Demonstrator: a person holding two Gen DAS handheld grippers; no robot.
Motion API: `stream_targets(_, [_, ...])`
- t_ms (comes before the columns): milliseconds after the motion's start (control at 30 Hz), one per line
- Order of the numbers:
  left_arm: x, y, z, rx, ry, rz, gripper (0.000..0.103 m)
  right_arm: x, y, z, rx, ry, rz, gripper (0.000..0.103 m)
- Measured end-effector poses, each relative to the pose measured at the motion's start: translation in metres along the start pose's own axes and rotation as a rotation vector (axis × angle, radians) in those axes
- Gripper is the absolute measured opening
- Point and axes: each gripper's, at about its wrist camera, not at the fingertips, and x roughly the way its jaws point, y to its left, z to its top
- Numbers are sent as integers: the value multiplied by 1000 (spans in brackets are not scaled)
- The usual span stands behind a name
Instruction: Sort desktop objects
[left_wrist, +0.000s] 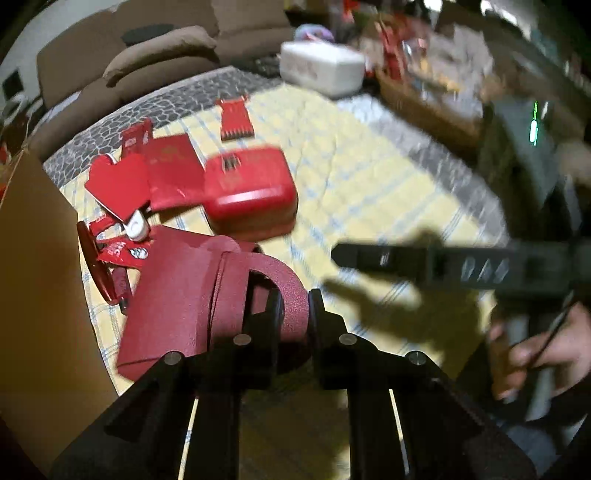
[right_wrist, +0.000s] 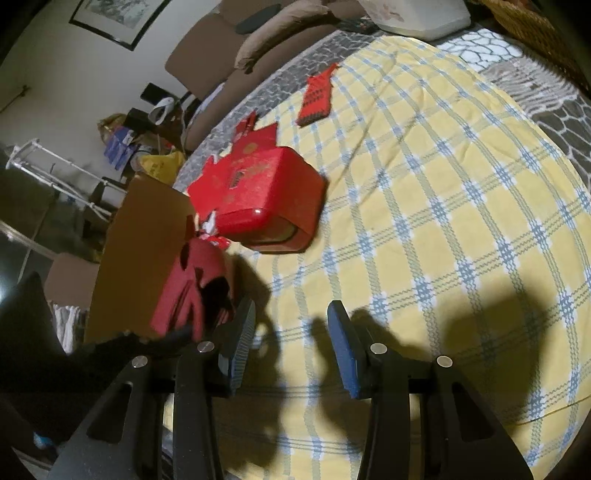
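Left tool (left_wrist: 295, 314) steeply downward, clamping red cardboard piece (left_wrist: 192, 295)

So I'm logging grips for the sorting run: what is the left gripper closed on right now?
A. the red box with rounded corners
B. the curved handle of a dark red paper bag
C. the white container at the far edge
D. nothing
B: the left gripper pinches the dark red paper bag's curved handle.
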Motion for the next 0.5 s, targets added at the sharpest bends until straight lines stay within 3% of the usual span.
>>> stream_targets(300, [-30, 48, 15, -258, -59, -220, 13, -6, 28, -3, -68, -27, 140, 43])
stream_targets(500, [-31, 60, 3, -345, -85, -257, 12, -9, 38, -1, -73, -43, 213, 43])
